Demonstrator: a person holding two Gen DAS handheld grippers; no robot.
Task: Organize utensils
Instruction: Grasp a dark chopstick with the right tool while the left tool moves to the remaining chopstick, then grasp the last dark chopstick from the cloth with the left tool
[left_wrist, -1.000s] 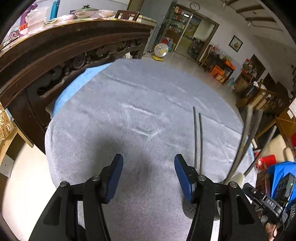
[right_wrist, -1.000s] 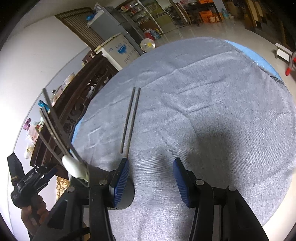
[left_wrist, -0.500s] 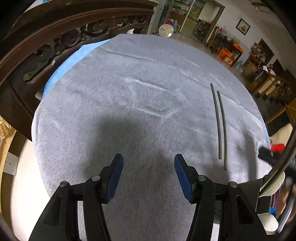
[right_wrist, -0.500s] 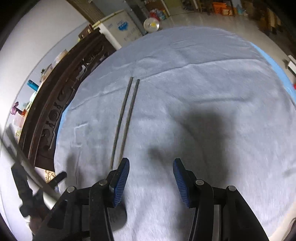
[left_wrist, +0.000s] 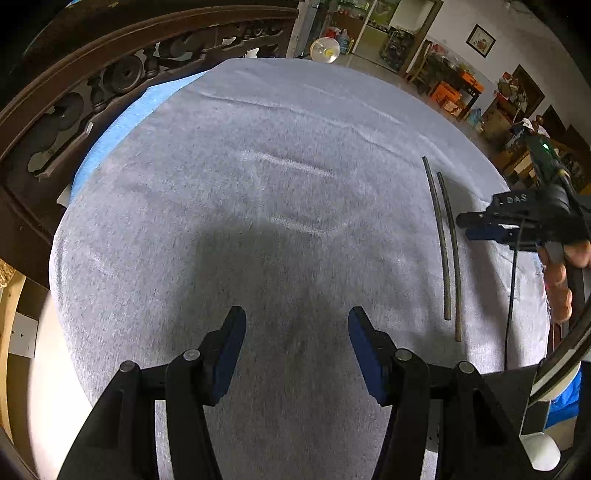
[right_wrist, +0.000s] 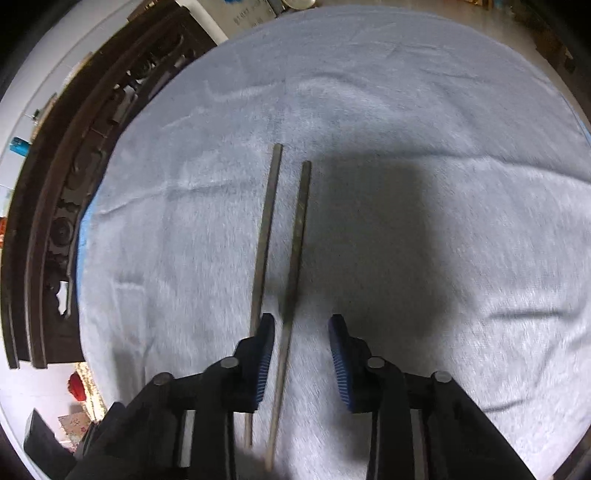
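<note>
Chopsticks: paired flat on worktop, easy to pinch.
Right tool: gaping, straddling one stick.
Left tool: spread, idle, empty.

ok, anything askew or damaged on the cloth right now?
Nothing stands out. The two chopsticks lie side by side, roughly parallel, ends slightly staggered, on the gray cloth, which has only mild wrinkles. Both hand-held grippers, left and right, are open and empty.

Grey cloth, carved wooden cabinet

matt dark chopsticks, fuzzy cloth
</note>
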